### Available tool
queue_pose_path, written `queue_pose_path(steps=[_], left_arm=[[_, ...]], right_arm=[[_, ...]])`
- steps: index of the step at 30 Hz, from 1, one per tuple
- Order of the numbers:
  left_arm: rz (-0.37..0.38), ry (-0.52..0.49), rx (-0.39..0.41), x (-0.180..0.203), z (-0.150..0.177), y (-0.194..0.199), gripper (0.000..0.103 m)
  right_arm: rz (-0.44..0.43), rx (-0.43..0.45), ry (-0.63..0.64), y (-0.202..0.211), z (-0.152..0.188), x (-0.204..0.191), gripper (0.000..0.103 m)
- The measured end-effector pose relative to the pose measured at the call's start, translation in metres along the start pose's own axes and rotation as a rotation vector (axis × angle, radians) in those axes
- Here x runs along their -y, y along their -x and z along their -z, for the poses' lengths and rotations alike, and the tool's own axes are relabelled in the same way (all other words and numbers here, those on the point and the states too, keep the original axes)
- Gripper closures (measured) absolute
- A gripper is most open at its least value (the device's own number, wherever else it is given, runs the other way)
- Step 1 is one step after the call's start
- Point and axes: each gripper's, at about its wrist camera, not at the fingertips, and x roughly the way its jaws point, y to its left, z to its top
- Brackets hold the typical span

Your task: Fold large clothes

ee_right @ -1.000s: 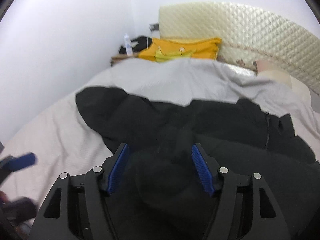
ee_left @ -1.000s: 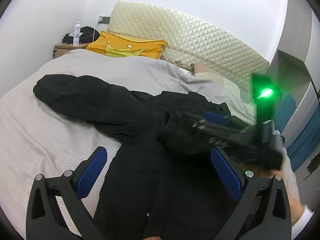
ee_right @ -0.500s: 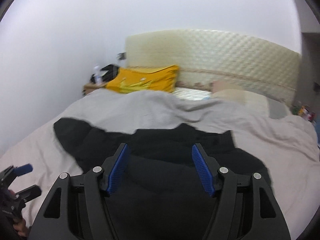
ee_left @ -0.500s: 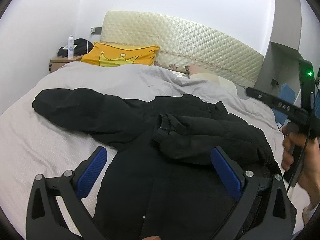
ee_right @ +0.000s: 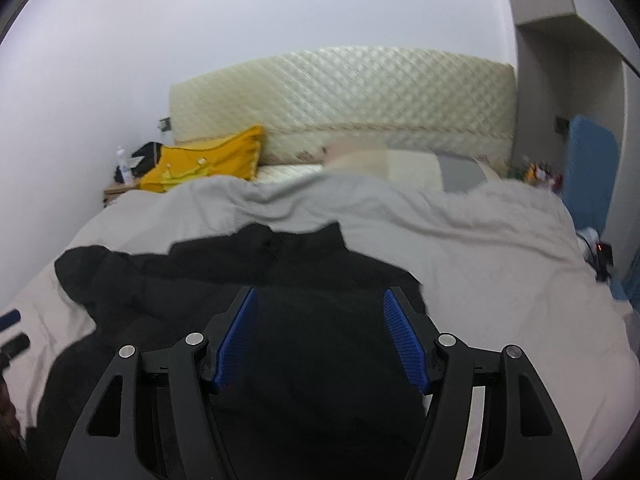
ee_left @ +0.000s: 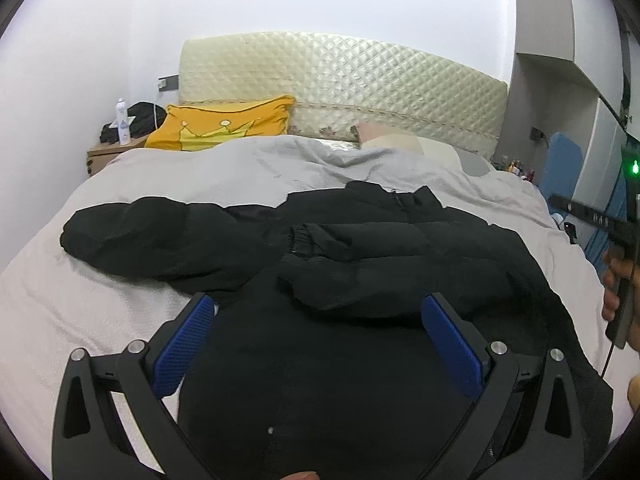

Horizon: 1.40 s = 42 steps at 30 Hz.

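right hand-held gripper (ee_right: 320, 336) let go of the sleeve and pulled back | jacket (ee_left: 360, 280) flat on the bed (ee_left: 100, 300), right sleeve (ee_left: 380, 264) folded across | both hand-held grippers spread apart, empty; left hand-held gripper (ee_left: 316, 340) | next I'd guess: grab the left sleeve (ee_left: 140, 236), fold inward

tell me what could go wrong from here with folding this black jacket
The folded-in sleeve only rests loose on the puffy black jacket, so it may slide off when the other side is moved. The spread sleeve lies far out on the soft duvet, which may bunch up under a drag. Both the left gripper and the right gripper have open jaws holding nothing, and thick padding may slip from a shallow pinch.
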Motion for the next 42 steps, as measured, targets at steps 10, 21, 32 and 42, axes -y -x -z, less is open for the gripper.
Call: queue_pose_path(steps=[10,21,32,42], left_arm=[[0.032,-0.010,-0.011,0.019,0.006,-0.004,0.000],[0.001,-0.015,-0.048,0.023,0.013,-0.015,0.000],[0.003,-0.001,-0.038,0.028,0.013,-0.019,0.000],[0.004,-0.011,-0.018,0.035,0.012,-0.017,0.000]], right_arm=[[0.044,-0.211,-0.033,-0.026,0.087,0.064,0.046],[0.135,-0.357,-0.048,-0.074,0.125,0.067,0.062],[0.124,-0.193,-0.028,-0.065,0.115,0.062,0.084],[0.144,-0.173,-0.153,-0.070,0.110,0.080,0.088]])
